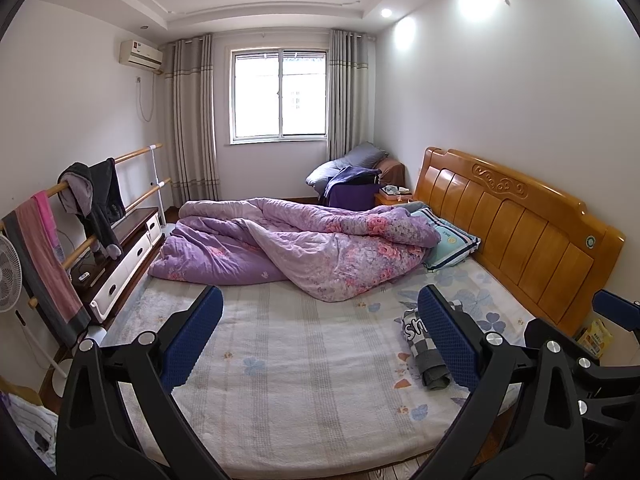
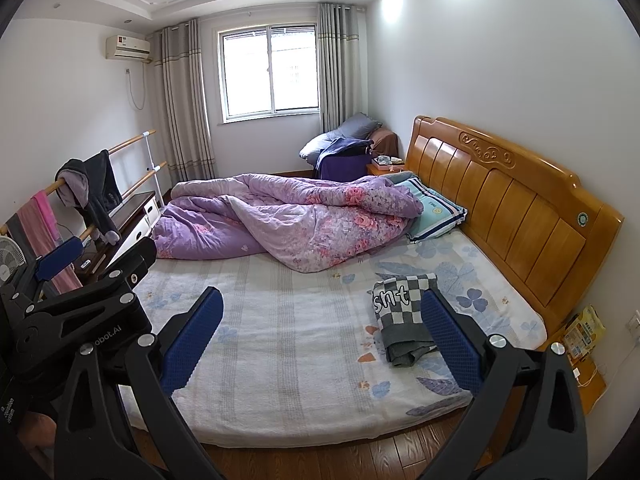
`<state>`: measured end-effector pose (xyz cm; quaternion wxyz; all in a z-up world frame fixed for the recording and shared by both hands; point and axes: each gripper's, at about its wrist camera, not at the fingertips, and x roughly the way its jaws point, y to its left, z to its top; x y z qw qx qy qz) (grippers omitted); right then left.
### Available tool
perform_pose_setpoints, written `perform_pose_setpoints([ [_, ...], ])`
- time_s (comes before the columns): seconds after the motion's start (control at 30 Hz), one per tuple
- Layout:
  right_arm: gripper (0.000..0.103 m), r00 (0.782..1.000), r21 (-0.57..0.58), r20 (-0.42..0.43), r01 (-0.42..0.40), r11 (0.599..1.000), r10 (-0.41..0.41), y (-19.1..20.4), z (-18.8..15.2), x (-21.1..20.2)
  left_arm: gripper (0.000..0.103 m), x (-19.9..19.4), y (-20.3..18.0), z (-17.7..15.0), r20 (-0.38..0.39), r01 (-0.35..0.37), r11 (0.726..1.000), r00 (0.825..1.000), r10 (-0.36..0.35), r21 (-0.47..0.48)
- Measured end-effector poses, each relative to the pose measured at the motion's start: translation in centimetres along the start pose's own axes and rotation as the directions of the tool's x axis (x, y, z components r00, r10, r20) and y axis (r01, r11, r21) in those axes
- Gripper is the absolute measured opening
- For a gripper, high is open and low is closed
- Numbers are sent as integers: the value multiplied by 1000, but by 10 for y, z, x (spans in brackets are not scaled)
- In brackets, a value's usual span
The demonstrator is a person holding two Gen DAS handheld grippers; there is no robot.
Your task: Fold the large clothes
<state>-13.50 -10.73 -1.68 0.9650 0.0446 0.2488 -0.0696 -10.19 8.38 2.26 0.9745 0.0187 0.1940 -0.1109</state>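
Observation:
A folded grey and white checkered garment [image 2: 404,318] with black letters lies on the near right part of the bed [image 2: 288,344], close to the headboard. It also shows in the left wrist view [image 1: 424,350], partly hidden behind my right finger. My left gripper [image 1: 320,332] is open and empty, held above the bed's near edge. My right gripper [image 2: 322,334] is open and empty beside it, its right finger overlapping the garment in view. The left gripper [image 2: 60,260] shows at the left of the right wrist view.
A crumpled purple floral quilt [image 1: 304,244] covers the far half of the bed. A pillow [image 1: 452,244] lies by the wooden headboard [image 1: 516,224]. Clothes hang on a wooden rail [image 1: 92,196] at left, above a low cabinet [image 1: 128,252]. A fan [image 1: 8,276] stands far left.

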Motion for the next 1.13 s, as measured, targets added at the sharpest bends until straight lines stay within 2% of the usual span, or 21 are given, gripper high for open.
perform_pose_setpoints([
  [0.77, 95, 1000, -6, -24, -14, 1000, 14, 0, -7, 5, 98, 6, 3, -11, -7, -9, 1000, 1000, 9, -4],
  [0.97, 95, 998, -4, -54, -18, 1000, 17, -6, -6, 19, 98, 20, 7, -25, -44, 4, 1000, 999, -4, -16],
  [1.13, 95, 994, 0, -108, -25, 1000, 25, 7, -10, 47, 98, 59, 31, -40, -128, -17, 999, 992, 12, -42],
])
